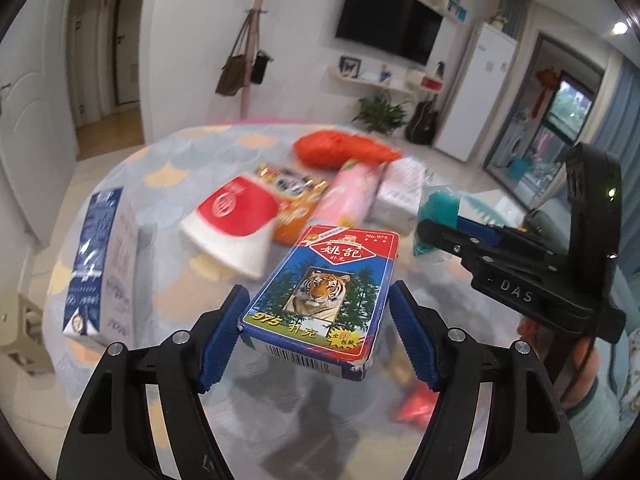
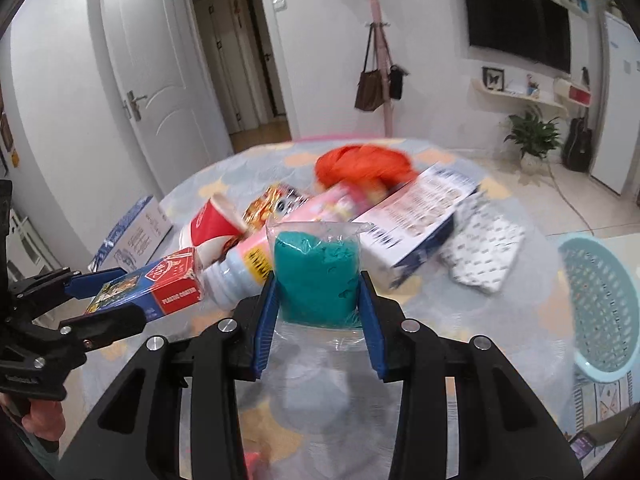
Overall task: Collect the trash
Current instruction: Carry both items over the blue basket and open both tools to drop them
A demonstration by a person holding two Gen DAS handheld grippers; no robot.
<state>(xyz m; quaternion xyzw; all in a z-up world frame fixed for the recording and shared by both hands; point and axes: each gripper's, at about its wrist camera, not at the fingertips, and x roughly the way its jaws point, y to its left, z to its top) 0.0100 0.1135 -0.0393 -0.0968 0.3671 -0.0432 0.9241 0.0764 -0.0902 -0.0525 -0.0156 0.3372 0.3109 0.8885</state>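
Note:
My left gripper is shut on a playing-card box with a tiger picture, held above the round table; the box also shows in the right wrist view. My right gripper is shut on a clear plastic bag of teal stuff, also above the table; it shows in the left wrist view. On the table lies a pile: a red and white paper cup, an orange snack wrapper, a pink bottle, an orange plastic bag.
A blue and white carton lies at the table's left edge. A blue box and a patterned white packet lie on the right. A light blue mesh basket stands off the table's right side.

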